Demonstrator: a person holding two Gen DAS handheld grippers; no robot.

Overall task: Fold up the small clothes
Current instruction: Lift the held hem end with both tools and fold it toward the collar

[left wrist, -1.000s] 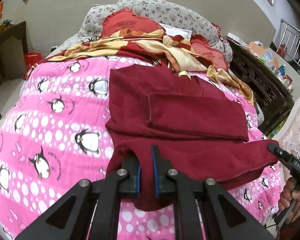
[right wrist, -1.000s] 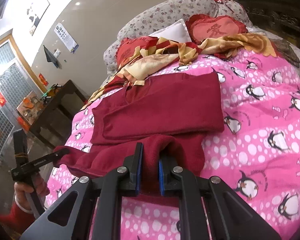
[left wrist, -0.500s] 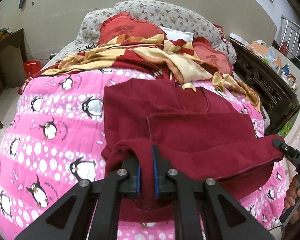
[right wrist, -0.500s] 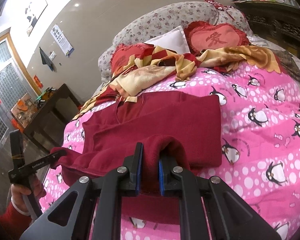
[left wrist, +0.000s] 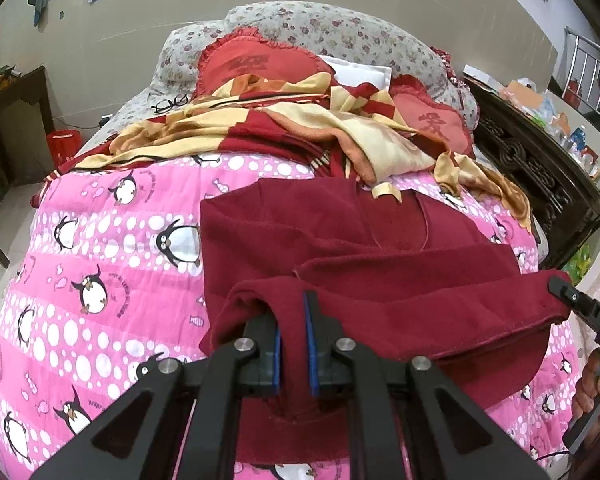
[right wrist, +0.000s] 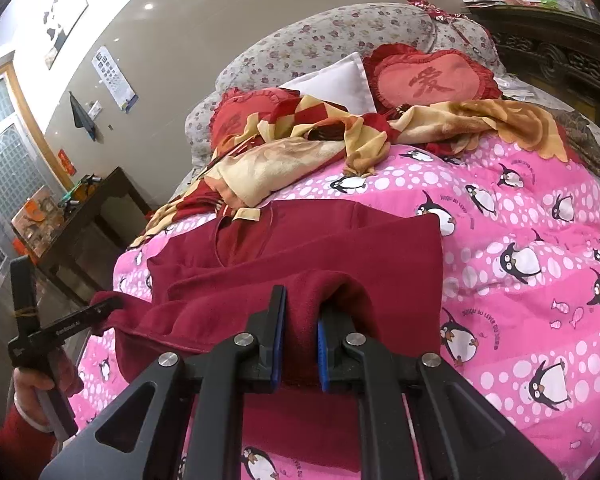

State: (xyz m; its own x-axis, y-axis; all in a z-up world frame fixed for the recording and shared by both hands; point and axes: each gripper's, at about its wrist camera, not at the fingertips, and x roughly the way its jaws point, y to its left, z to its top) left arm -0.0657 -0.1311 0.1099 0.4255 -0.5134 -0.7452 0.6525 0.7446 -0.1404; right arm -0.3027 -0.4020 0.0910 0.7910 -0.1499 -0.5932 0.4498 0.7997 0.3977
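Sweater [left wrist: 340,240] hem between both clamped jaws

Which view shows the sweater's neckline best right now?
The right wrist view: the neckline of the sweater lies open there, its curve only partly under a blanket corner. The left wrist view shows the neckline too, but more foreshortened.

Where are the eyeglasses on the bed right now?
In the left wrist view, the eyeglasses lie upper left on the floral bedding, just left of the heart-shaped cushion.
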